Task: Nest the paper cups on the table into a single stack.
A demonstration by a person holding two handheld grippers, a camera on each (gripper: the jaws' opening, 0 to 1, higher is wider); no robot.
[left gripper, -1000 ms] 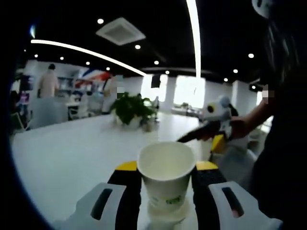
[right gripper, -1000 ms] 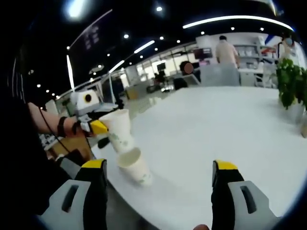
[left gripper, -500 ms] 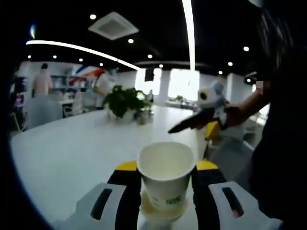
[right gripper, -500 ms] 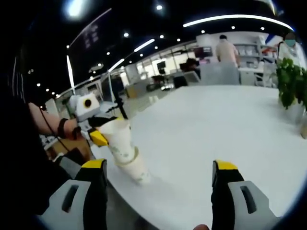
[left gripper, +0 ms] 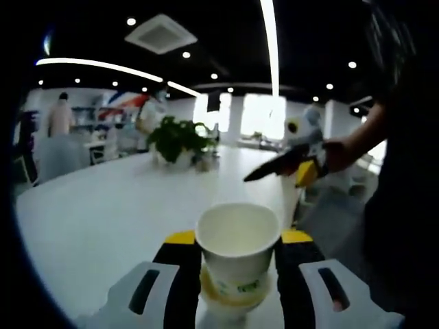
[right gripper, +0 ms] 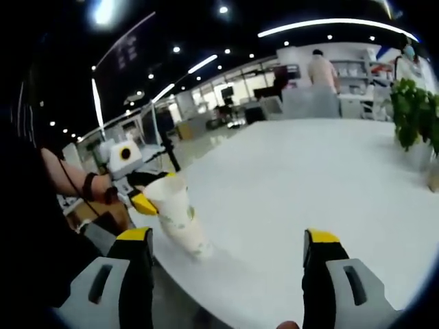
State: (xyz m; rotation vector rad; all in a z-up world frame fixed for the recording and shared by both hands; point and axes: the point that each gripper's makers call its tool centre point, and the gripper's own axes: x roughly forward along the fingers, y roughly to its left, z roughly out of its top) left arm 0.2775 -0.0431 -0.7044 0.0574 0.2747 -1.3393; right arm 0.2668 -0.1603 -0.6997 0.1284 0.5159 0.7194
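Observation:
A white paper cup with green print [left gripper: 237, 247] sits upright between the jaws of my left gripper [left gripper: 237, 238], which is shut on it. Its base is sunk into a second cup [left gripper: 232, 299] standing on the white table [left gripper: 103, 212]; only that cup's rim shows below. In the right gripper view the same pair appears as a short stack [right gripper: 180, 221] near the table's left edge, with the left gripper [right gripper: 145, 194] clamped on the upper cup. My right gripper [right gripper: 228, 240] is open with nothing between its jaws, a little above the table, also seen held in a hand [left gripper: 291, 168].
A potted plant [left gripper: 177, 140] stands at the far side of the table [right gripper: 309, 178], also at the right edge [right gripper: 411, 110]. People stand at desks in the background [right gripper: 322, 68]. The table edge runs close beside the cup stack.
The left gripper has lowered its cup from above the standing cup down into it, so the two now overlap as one stack. The right gripper stays open.

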